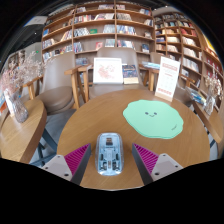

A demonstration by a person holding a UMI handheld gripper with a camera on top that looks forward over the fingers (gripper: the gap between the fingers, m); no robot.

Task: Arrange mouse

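Note:
A silver-grey mouse [110,153] lies on the round wooden table [85,120], lengthwise between my fingers. My gripper [111,161] is open, and its magenta pads [76,158] stand to either side of the mouse with a small gap on each side. A light green mouse mat [153,118] of rounded shape lies flat on the same table, beyond the fingers and to the right of the mouse. Nothing rests on the mat.
Beyond the round table stand a wooden chair [79,84] and a desk with an upright display card [108,70]. A white sign [167,77] stands further right. Another table [20,125] with books is at the left. Bookshelves [100,30] line the back wall.

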